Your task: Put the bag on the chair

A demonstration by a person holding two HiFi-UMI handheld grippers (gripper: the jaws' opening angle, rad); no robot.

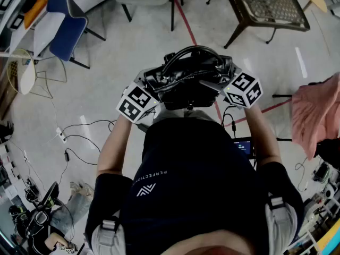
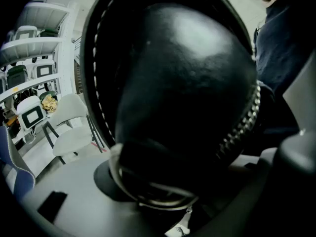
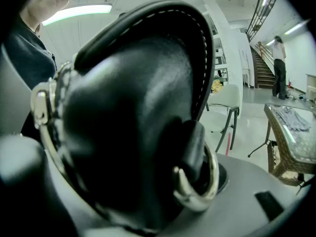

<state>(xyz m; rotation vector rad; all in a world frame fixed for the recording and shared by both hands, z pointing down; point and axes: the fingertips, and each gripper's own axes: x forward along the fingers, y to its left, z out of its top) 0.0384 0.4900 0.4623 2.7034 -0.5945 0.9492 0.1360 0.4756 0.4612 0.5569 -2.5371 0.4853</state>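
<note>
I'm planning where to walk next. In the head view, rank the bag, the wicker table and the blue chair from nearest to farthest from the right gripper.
1. bag, clamped in the right gripper itself.
2. wicker table, up and to the right.
3. blue chair, far across at upper left.

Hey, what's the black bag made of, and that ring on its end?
The bag looks like leather or faux leather, smooth and glossy, with soft highlights and white stitching along the handle. The ring: apparently polished metal, silvery with bright reflections.
</note>
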